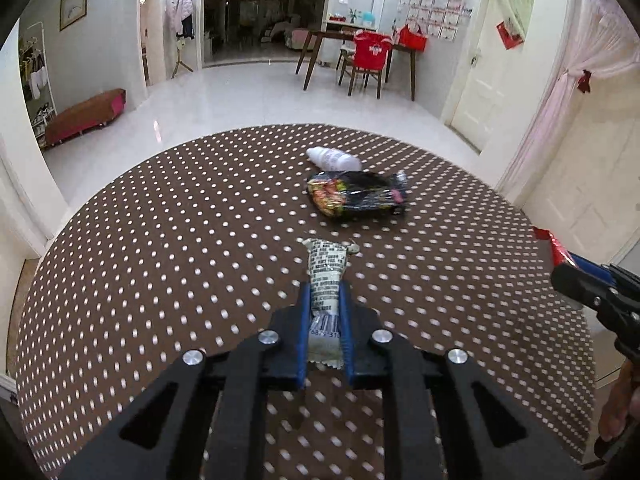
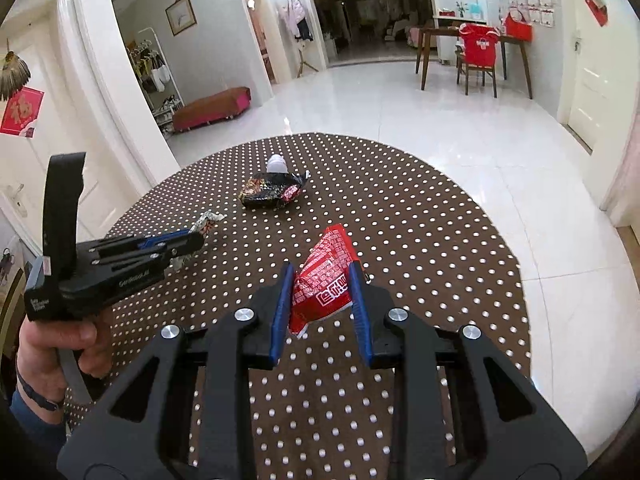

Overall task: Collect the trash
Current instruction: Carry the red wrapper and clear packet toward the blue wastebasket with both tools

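Note:
My left gripper [image 1: 325,286] is shut on a grey-white printed wrapper [image 1: 326,268], whose crumpled end pokes out past the blue pads over the dotted table. My right gripper [image 2: 322,266] is shut on a red printed wrapper [image 2: 326,276] held above the table. Farther back on the table lies a black snack packet [image 1: 358,194] with a small white bottle [image 1: 333,159] on its side just behind it. The right wrist view shows the same packet [image 2: 272,193] and bottle [image 2: 277,163], and the left gripper [image 2: 196,236] with the grey wrapper [image 2: 208,222] at left.
The round table [image 1: 160,240] has a brown cloth with white dots. Beyond it is a glossy white tiled floor [image 1: 248,92], a dining table with chairs [image 1: 360,56] at the back and a low bench [image 1: 86,114] by the left wall. A hand [image 2: 60,344] holds the left gripper.

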Demonstrator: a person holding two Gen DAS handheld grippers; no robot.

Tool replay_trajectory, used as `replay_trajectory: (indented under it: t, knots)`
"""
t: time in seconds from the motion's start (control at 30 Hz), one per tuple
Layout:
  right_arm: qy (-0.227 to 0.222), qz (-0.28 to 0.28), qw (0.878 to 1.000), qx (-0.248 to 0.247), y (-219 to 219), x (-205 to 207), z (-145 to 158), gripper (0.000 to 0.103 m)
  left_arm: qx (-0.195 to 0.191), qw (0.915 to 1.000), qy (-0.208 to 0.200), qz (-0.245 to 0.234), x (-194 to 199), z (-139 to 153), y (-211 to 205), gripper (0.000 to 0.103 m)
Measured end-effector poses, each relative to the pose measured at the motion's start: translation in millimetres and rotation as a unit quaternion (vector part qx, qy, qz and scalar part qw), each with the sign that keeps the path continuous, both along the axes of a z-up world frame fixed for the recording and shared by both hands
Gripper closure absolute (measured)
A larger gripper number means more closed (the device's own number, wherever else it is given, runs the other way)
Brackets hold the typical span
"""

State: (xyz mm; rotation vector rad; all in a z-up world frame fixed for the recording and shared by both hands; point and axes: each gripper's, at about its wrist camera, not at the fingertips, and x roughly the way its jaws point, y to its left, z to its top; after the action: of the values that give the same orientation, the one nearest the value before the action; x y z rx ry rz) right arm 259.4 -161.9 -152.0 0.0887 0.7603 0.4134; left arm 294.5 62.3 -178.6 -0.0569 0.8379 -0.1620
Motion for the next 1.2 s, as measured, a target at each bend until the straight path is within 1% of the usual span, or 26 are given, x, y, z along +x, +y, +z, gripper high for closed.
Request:
replay_trajectory:
  t: [0.23, 0.27, 0.47, 0.63, 0.73, 0.83, 1.0, 1.13, 1.2]
  knots:
    - [-0.021, 0.000, 1.000, 0.013, -12.7, -22.5, 17.9, 0.075, -0.016, 0.9993, -0.034, -0.010, -38.6, 22.6, -25.1, 0.090]
    - [-0.025, -0.001, 1.000, 0.016, -16.1, -27.1, 21.1, 0.075, -0.018, 0.9991, -0.037, -0.012, -36.8, 29.5, -28.1, 0.090]
    - [-0.047, -0.018, 0.998, 0.034, -44.8, -44.5, 41.3, 0.075, -0.027, 0.9968, -0.068, -0.032, -59.2, 60.0, -55.4, 0.090]
    - [-0.059, -0.042, 0.996, 0.048, -78.2, -52.9, 53.2, 0.075, -0.036, 0.9946, -0.084, -0.050, -61.4, 76.6, -78.7, 0.090]
    - [-0.065, -0.055, 0.995, 0.054, -96.3, -60.1, 58.0, 0.075, -0.042, 0.9930, -0.091, -0.062, -64.2, 84.2, -99.5, 0.090]
    - [-0.070, -0.073, 0.993, 0.061, -117.2, -64.7, 60.9, 0.075, -0.047, 0.9914, -0.094, -0.078, -65.0, 88.1, -119.3, 0.090]
    - [-0.073, -0.113, 0.989, 0.069, -158.8, -74.5, 62.4, 0.075, -0.052, 0.9874, -0.097, -0.114, -71.9, 89.9, -164.0, 0.090]
    - [-0.070, -0.147, 0.984, 0.074, -191.8, -82.4, 56.3, 0.075, -0.054, 0.9849, -0.092, -0.136, -73.0, 84.1, -196.7, 0.090]
    - [-0.061, -0.168, 0.981, 0.078, -211.5, -86.1, 49.6, 0.075, -0.054, 0.9832, -0.088, -0.151, -74.1, 78.9, -216.7, 0.090]
